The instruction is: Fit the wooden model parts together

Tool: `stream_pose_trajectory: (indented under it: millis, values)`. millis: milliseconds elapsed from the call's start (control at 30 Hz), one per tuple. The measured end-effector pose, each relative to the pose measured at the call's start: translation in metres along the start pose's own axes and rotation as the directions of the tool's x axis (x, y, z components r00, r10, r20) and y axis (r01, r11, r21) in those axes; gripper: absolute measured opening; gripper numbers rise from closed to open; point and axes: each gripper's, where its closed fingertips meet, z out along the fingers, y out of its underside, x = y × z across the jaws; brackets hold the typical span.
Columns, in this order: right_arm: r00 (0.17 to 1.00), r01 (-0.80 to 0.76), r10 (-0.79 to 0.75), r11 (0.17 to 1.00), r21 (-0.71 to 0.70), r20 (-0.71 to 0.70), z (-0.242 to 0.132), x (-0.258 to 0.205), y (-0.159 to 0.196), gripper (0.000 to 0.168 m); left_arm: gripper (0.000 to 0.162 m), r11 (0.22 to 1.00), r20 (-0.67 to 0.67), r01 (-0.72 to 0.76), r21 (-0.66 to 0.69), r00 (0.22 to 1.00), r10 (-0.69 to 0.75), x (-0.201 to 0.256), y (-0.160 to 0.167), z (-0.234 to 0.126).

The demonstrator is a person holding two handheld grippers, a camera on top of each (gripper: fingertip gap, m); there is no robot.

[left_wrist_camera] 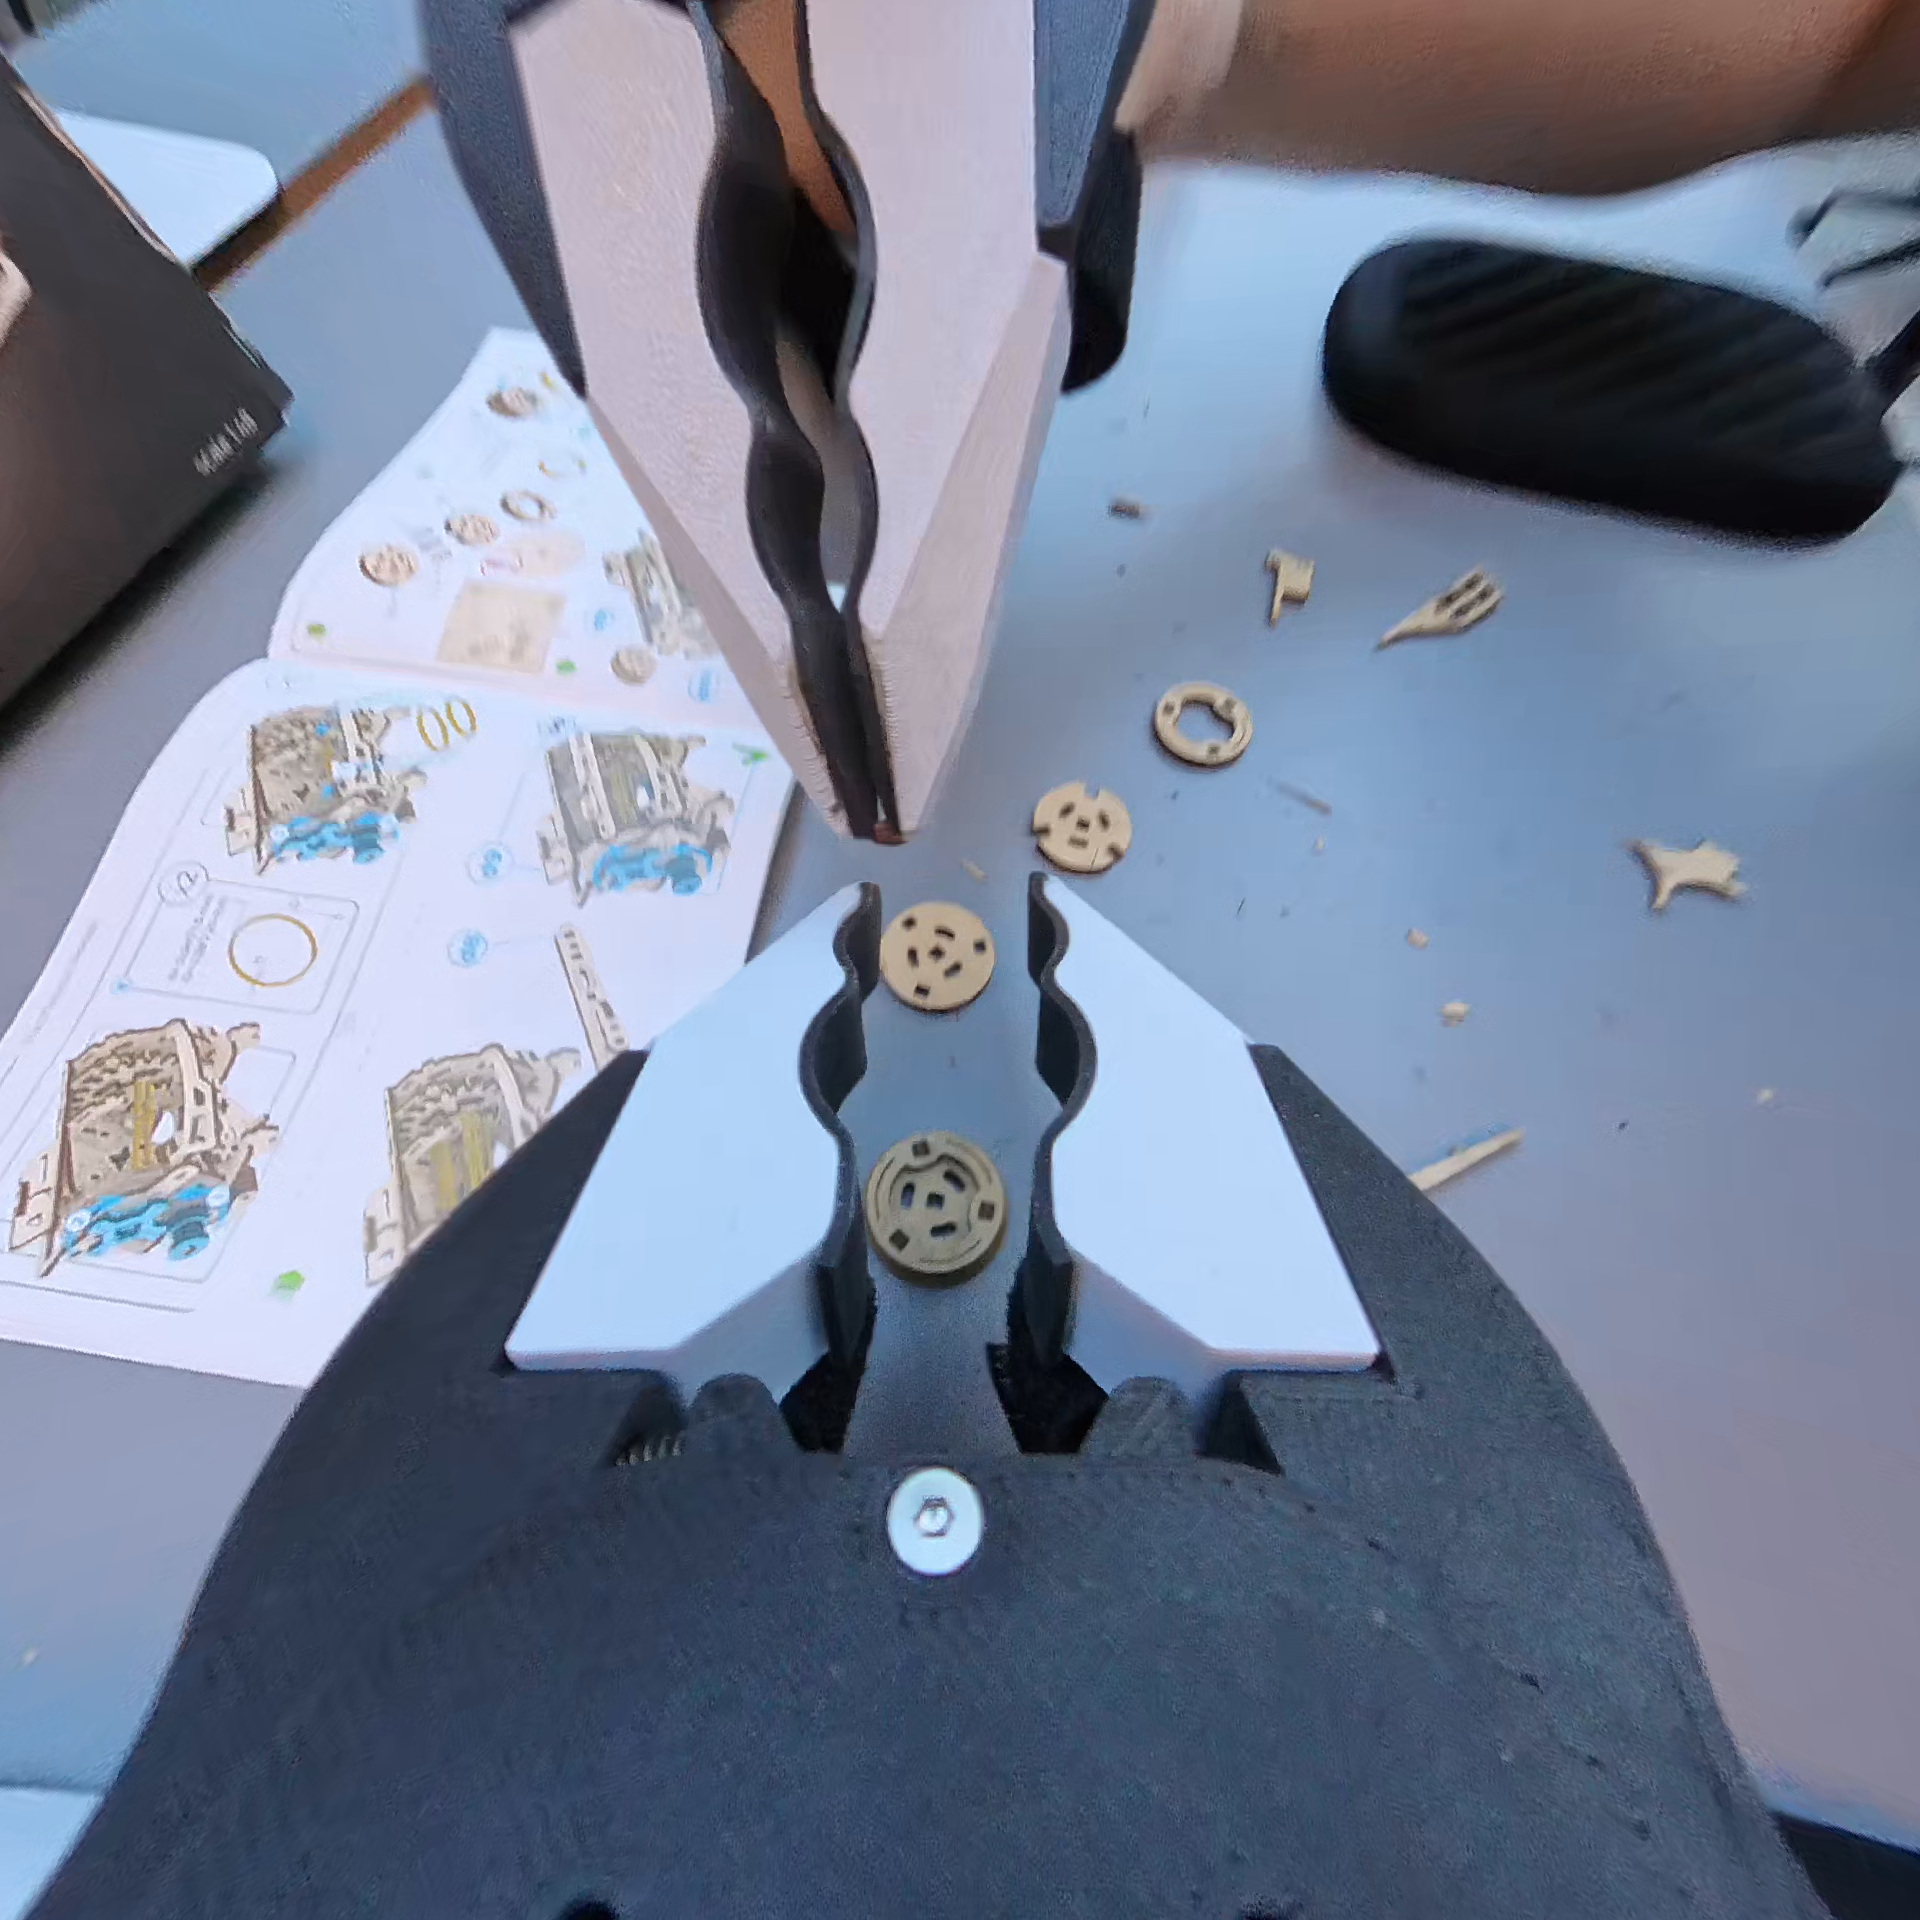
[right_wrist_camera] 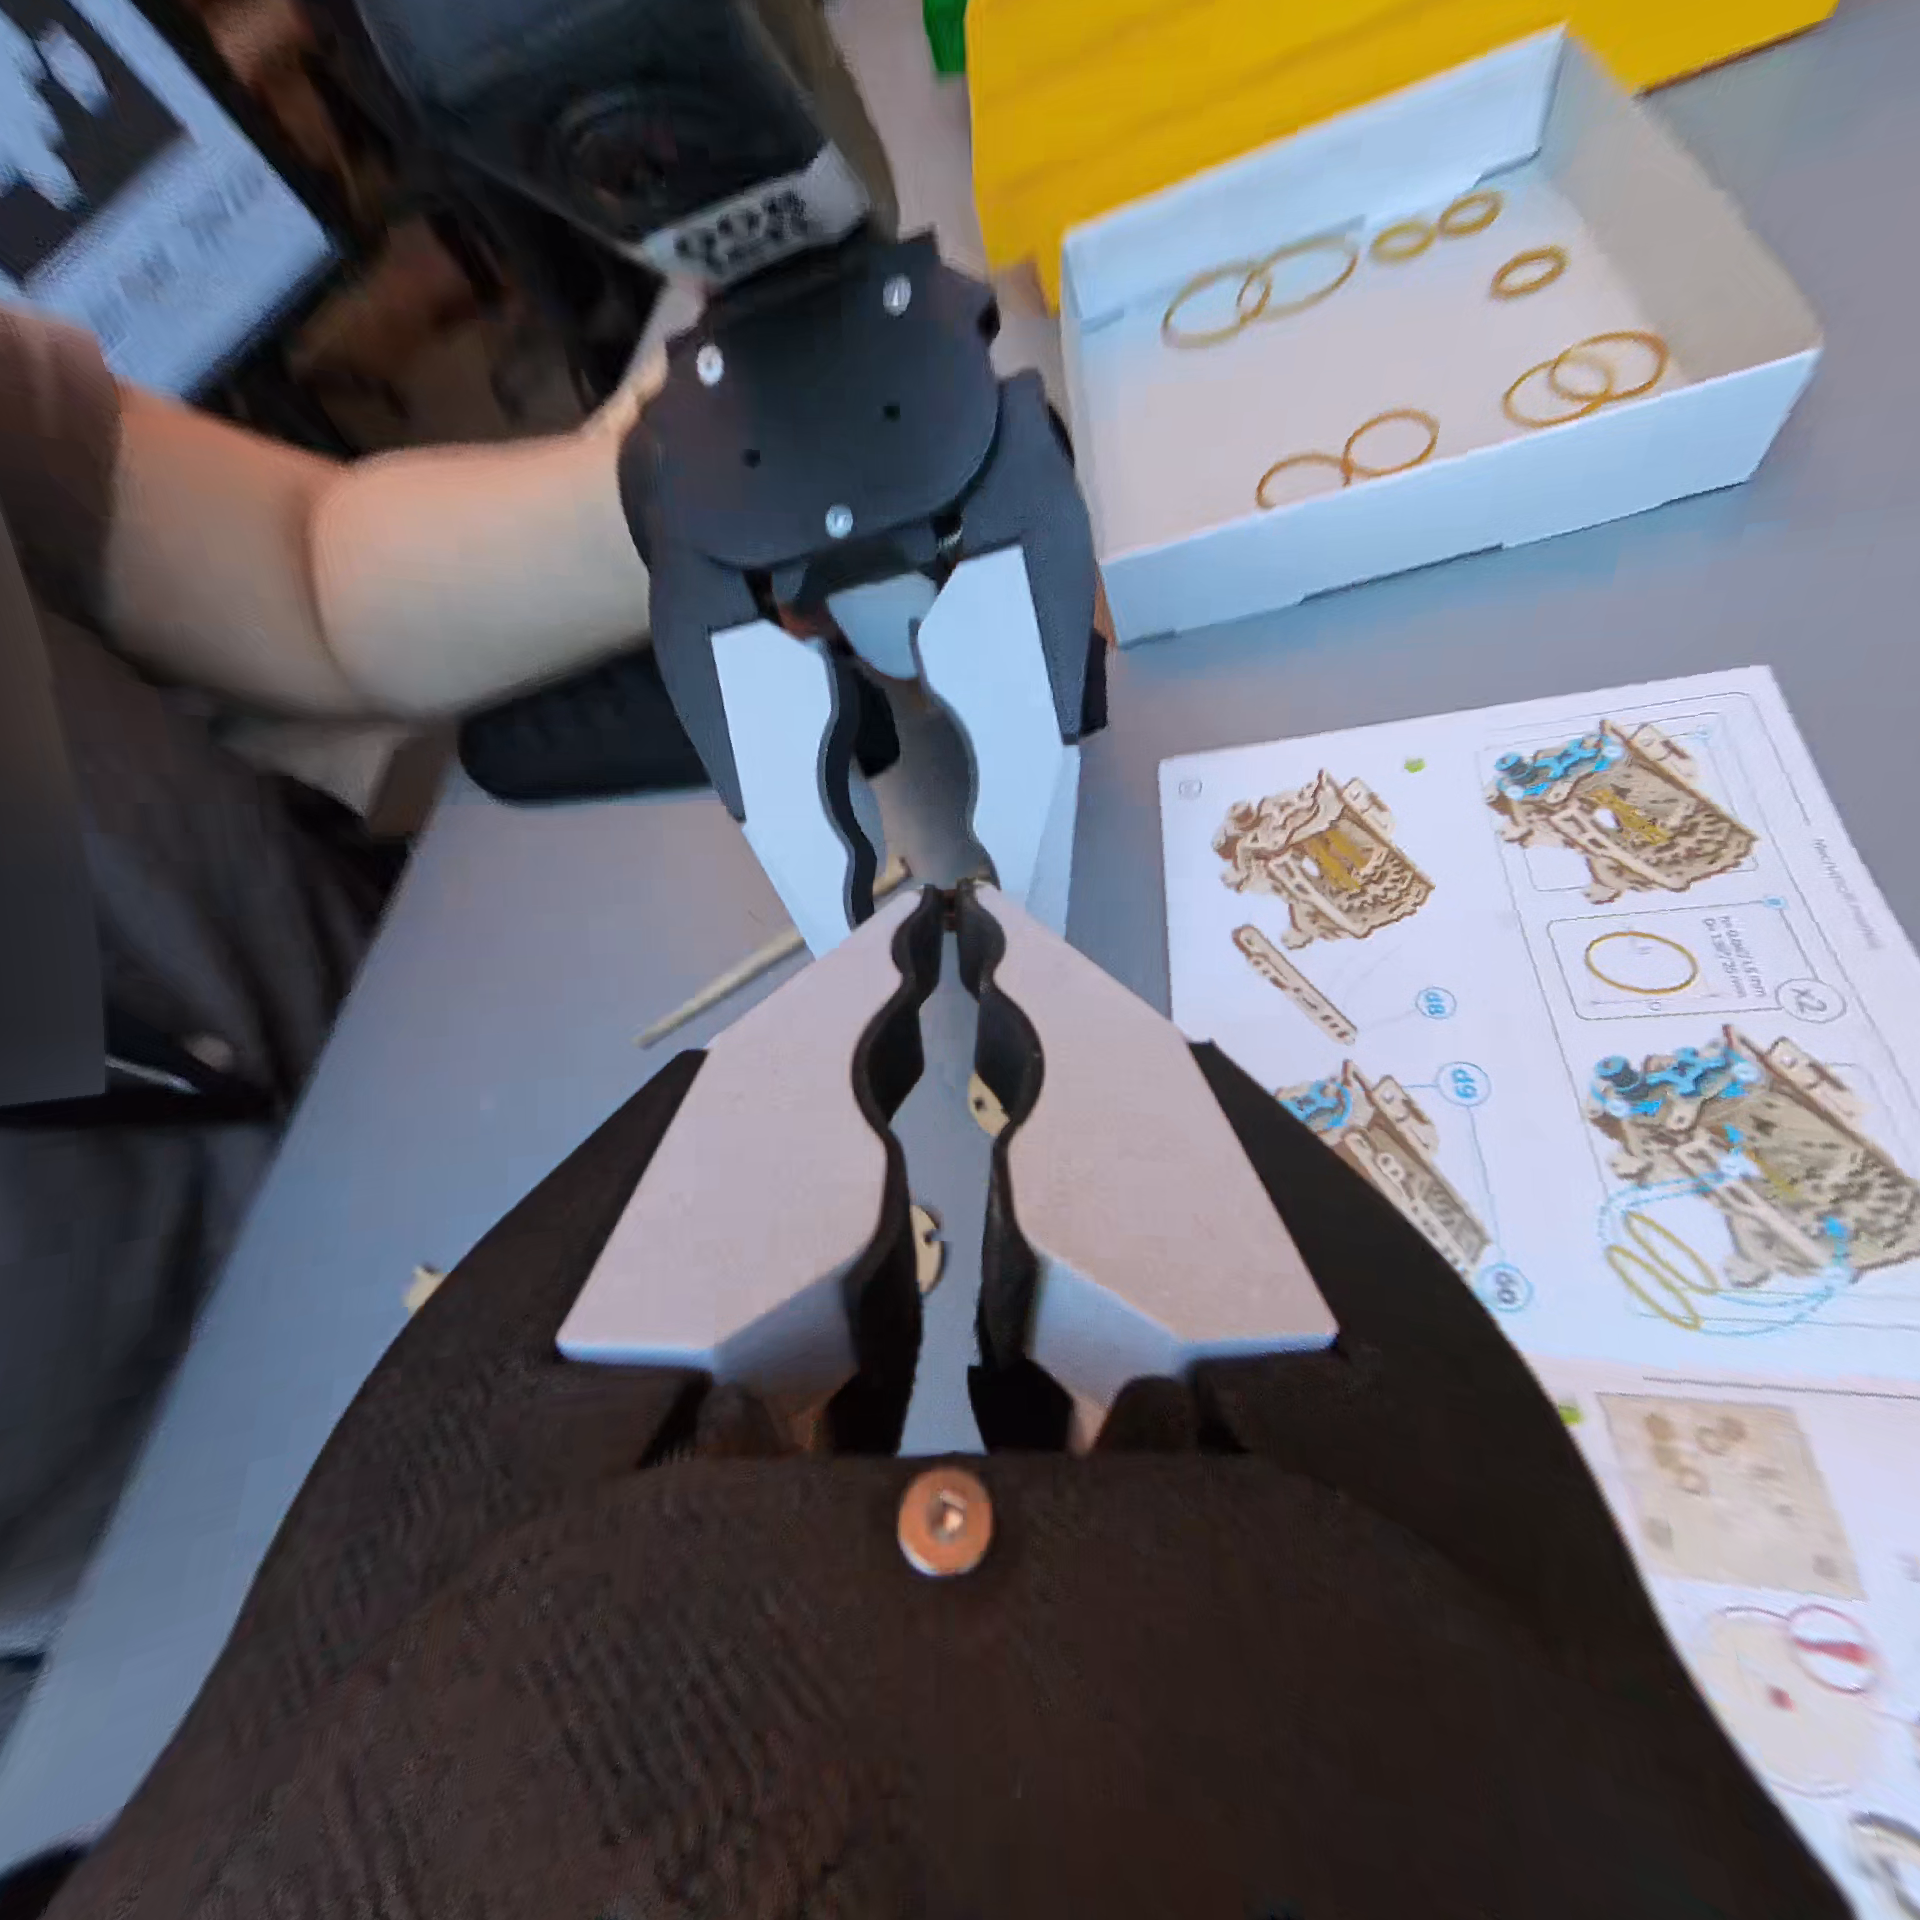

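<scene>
Left gripper point(left_wrist_camera: 948, 894) hangs over the grey table point(left_wrist_camera: 1558, 1039) with its fingers spread apart and nothing between them. Framed in that gap lie two wooden discs: a stacked, ringed disc point(left_wrist_camera: 936, 1205) deep between the fingers, flat on the table, and a pale slotted disc point(left_wrist_camera: 937, 955) right at the fingertips, closer to the left fingertip. Neither one is touched by the pads, as far as the left wrist view shows.

Straight ahead of the left tips, the right gripper point(left_wrist_camera: 871, 826) points down at the table, fingers drawn together at the tips. There's a tiny dark speck pinched at the very end, but what it is I cannot tell. The right wrist view point(right_wrist_camera: 954, 902) agrees: tips nearly meeting, with the left gripper point(right_wrist_camera: 914, 914) just beyond them, open.

Off to the right of both tools, another notched disc point(left_wrist_camera: 1082, 827) sits near the right gripper's tip, and past it a wooden ring point(left_wrist_camera: 1202, 723) with notches inside. Further right, scattered wood offcuts point(left_wrist_camera: 1688, 873) and a thin wooden stick point(left_wrist_camera: 1465, 1158) lie well apart from the tools.

To the left of the left gripper, the instruction sheet point(left_wrist_camera: 312, 987) is spread flat. In the right wrist view, beyond that sheet, a white cardboard tray point(right_wrist_camera: 1455, 520) holds loose rubber bands point(right_wrist_camera: 1257, 286), with a yellow box point(right_wrist_camera: 1195, 104) behind it.
</scene>
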Motion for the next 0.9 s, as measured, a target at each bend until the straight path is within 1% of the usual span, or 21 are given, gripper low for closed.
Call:
stream_pose_trajectory:
  millis: [67,100,167,200,233,300,333,400,500,633,733,800,900]
  values:
    - [0.996,-0.082,0.078,0.990,0.112,0.041,-0.008,-0.006,-0.013,0.001,0.024,0.993,-0.023,0.052,0.106,0.999,-0.049,0.001,-0.020,-0.007]
    - [0.993,-0.113,0.106,0.982,0.150,0.054,-0.012,-0.008,-0.017,0.001,0.024,0.984,-0.039,0.077,0.161,0.997,-0.071,0.002,-0.030,-0.010]
    - [0.987,-0.152,0.137,0.968,0.200,0.087,-0.016,-0.012,-0.022,0.001,0.019,0.956,-0.072,0.120,0.268,0.992,-0.105,0.003,-0.050,-0.019]
    - [0.983,-0.172,0.151,0.959,0.225,0.105,-0.019,-0.014,-0.025,0.001,0.013,0.948,-0.069,0.131,0.291,0.991,-0.116,0.001,-0.054,-0.021]
    - [0.980,-0.188,0.167,0.954,0.233,0.105,-0.021,-0.013,-0.026,0.001,0.011,0.944,-0.057,0.128,0.303,0.992,-0.116,-0.001,-0.055,-0.023]
    - [0.982,-0.182,0.164,0.954,0.239,0.091,-0.024,-0.011,-0.025,0.001,0.005,0.946,-0.017,0.097,0.310,0.995,-0.096,-0.005,-0.055,-0.024]
    - [0.983,-0.181,0.165,0.954,0.238,0.082,-0.026,-0.010,-0.024,0.001,0.000,0.946,-0.009,0.084,0.312,0.996,-0.086,-0.005,-0.055,-0.025]
    - [0.984,-0.175,0.160,0.955,0.239,0.080,-0.028,-0.010,-0.023,0.001,0.000,0.946,-0.009,0.078,0.316,0.997,-0.080,-0.004,-0.056,-0.025]
    - [0.985,-0.168,0.154,0.956,0.239,0.076,-0.028,-0.012,-0.021,0.001,0.005,0.945,-0.029,0.099,0.311,0.995,-0.095,-0.003,-0.056,-0.023]
    - [0.986,-0.163,0.151,0.955,0.247,0.067,-0.030,-0.012,-0.021,0.000,0.000,0.945,-0.014,0.087,0.316,0.996,-0.087,-0.003,-0.058,-0.021]
    - [0.989,-0.146,0.135,0.964,0.224,0.063,-0.029,-0.012,-0.018,0.000,0.000,0.953,-0.017,0.083,0.291,0.996,-0.082,-0.002,-0.055,-0.020]
    - [0.994,-0.103,0.093,0.980,0.168,0.062,-0.028,-0.014,-0.014,0.001,0.000,0.962,-0.033,0.081,0.260,0.997,-0.075,0.001,-0.052,-0.018]
    - [0.999,0.039,-0.039,0.999,0.038,0.016,-0.027,-0.015,-0.005,0.001,0.000,0.978,-0.003,0.036,0.205,0.999,-0.036,0.003,-0.045,-0.013]
